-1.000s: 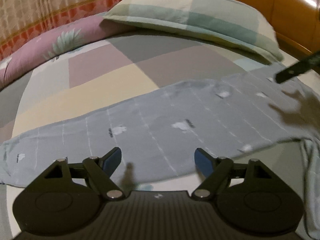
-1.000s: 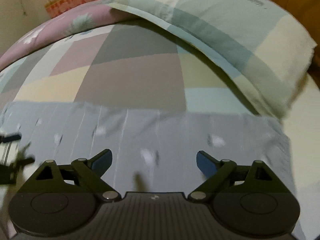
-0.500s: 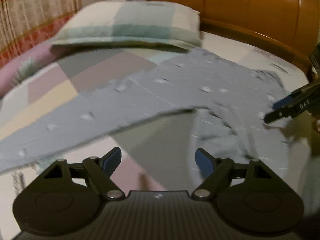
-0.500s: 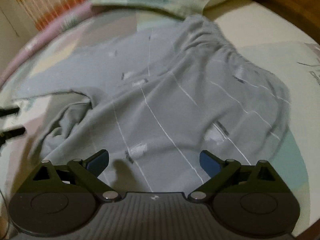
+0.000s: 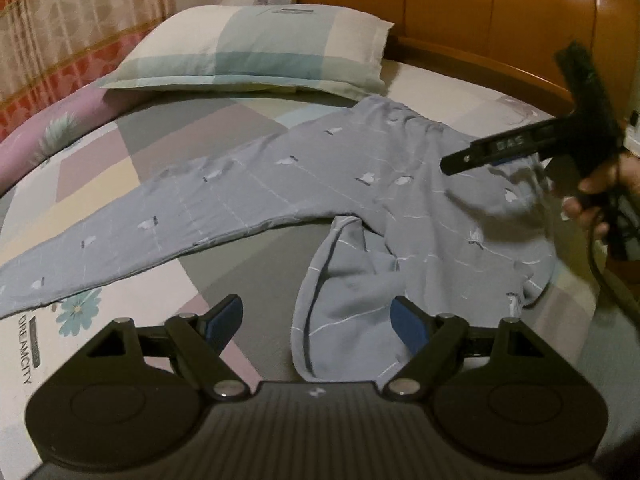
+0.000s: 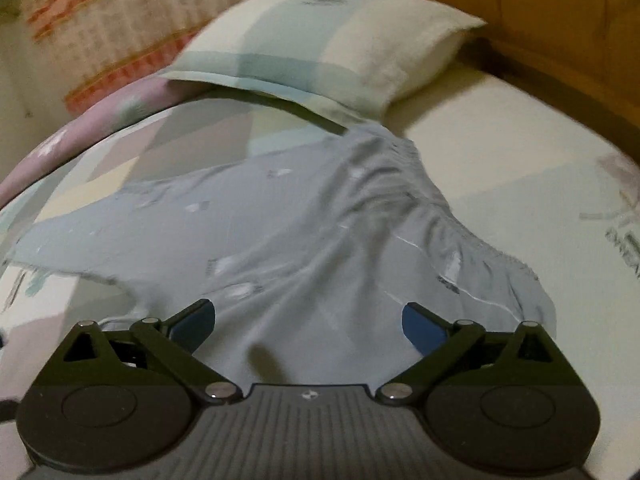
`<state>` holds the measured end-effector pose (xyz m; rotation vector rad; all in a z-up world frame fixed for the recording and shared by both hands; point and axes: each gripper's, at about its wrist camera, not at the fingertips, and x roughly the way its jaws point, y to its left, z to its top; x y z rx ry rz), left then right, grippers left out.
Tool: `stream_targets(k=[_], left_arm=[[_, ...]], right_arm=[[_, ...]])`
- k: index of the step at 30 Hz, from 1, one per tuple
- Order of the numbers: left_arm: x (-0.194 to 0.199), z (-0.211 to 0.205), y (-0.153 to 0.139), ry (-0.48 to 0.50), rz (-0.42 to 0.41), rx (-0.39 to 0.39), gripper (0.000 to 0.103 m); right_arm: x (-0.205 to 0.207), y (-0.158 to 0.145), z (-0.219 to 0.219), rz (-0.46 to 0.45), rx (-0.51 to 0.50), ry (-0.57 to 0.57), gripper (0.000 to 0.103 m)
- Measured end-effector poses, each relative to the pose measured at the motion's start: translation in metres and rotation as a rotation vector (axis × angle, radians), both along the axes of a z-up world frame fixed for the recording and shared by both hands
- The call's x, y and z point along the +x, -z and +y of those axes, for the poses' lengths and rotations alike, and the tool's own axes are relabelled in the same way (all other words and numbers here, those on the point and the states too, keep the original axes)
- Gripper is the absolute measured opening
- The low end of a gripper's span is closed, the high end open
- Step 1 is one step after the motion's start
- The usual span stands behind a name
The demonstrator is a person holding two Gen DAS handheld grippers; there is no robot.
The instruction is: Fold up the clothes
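Grey trousers lie on the bed ahead of both spread, empty hand-held grippers; soft, light, limp cloth, probably best pinched at hem or waistband.

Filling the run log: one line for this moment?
pants: spread on bed, one leg crumpled | left gripper: open | right gripper: open, above pants

Each tool is black, with blue pads, silver screws and a ribbed grey body; the right tool bears white lettering and a black cable.
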<state>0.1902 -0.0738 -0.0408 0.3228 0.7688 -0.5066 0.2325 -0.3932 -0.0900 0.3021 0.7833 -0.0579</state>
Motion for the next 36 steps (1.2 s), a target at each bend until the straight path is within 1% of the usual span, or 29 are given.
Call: stream_targets(k=[1,2,4,5,7,11,14,16,18,20,22,26,27,30,32,34,36], left_arm=[[-0.001,-0.001,0.0,-0.01,0.001,0.006,0.081],[-0.002,-0.001,0.002,-0.021,0.005,0.009,0.081],[-0.003,-0.001,0.003,-0.042,0.013,0.012,0.081],[-0.004,-0.001,0.004,-0.049,0.018,0.008,0.081],[-0.005,-0.001,0.006,-0.064,0.03,0.0,0.081],[-0.008,-0.001,0.009,-0.095,0.052,-0.016,0.081],[-0.009,-0.001,0.011,-0.117,0.069,-0.029,0.082],[-0.011,0.0,0.013,-0.132,0.081,-0.037,0.083],[-0.016,0.003,0.016,-0.143,0.094,-0.044,0.083],[-0.021,0.007,0.019,-0.155,0.106,-0.052,0.083],[-0.026,0.01,0.023,-0.167,0.119,-0.059,0.083],[-0.038,0.025,0.02,-0.193,0.123,-0.088,0.083],[-0.041,0.029,0.019,-0.202,0.12,-0.096,0.083],[-0.051,0.04,0.014,-0.224,0.107,-0.117,0.083],[-0.057,0.046,0.013,-0.23,0.11,-0.118,0.083],[-0.063,0.053,0.013,-0.237,0.107,-0.11,0.083],[-0.068,0.059,0.014,-0.244,0.104,-0.102,0.084]], right_arm=[[0.0,0.009,-0.006,0.036,0.022,0.021,0.102],[-0.006,0.015,-0.011,0.035,0.04,0.03,0.101],[-0.023,0.017,-0.016,0.009,0.025,0.013,0.101],[-0.033,0.016,-0.018,-0.001,0.015,0.01,0.1],[-0.047,0.016,-0.025,0.012,0.014,0.044,0.1],[-0.067,0.001,-0.027,0.011,0.076,0.074,0.1],[-0.076,-0.011,-0.011,-0.032,0.098,0.017,0.101],[-0.079,-0.017,0.006,-0.048,0.105,-0.051,0.101],[-0.081,-0.017,0.026,-0.07,0.065,-0.12,0.102],[-0.077,-0.009,0.043,-0.035,-0.001,-0.153,0.102],[-0.075,0.003,0.049,-0.005,-0.028,-0.147,0.102],[-0.082,0.019,0.046,-0.027,-0.005,-0.141,0.103],[-0.083,0.019,0.047,-0.029,-0.012,-0.148,0.103],[-0.08,0.021,0.055,-0.004,-0.079,-0.186,0.103],[-0.076,0.017,0.062,0.032,-0.122,-0.192,0.103],[-0.073,0.011,0.066,0.072,-0.125,-0.152,0.103],[-0.081,-0.001,0.072,0.06,-0.092,-0.147,0.103]])
